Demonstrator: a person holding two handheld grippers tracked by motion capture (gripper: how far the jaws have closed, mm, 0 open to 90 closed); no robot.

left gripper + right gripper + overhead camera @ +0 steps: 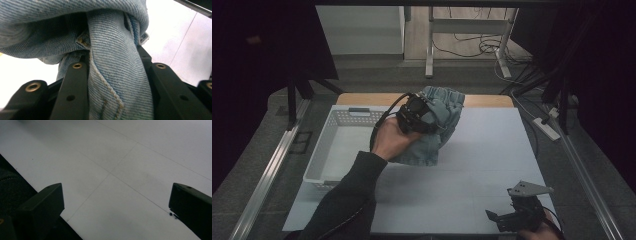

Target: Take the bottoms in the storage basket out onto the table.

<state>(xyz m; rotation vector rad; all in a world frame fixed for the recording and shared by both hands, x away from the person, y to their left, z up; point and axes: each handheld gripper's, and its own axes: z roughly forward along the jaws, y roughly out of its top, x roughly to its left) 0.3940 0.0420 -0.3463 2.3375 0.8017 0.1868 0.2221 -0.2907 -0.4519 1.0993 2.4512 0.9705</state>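
Note:
A light blue denim garment [446, 106] hangs bunched above the middle of the table, just right of the basket. My left gripper [431, 120] is shut on it, the jaws buried in the cloth. In the left gripper view a thick seamed fold of the denim [62, 27] fills the gap of the left gripper [118, 66], whose two black jaws press on it from both sides. My right gripper [495, 219] rests low at the table's front right, away from the garment. In the right gripper view the right gripper [117, 197] stands open with bare table between its jaws.
A white perforated basket [319, 165] stands on the left part of the pale table mat [482, 150]. Beyond the far edge are table legs and cables [472, 47] on the floor. A power strip [546, 127] lies off the right side.

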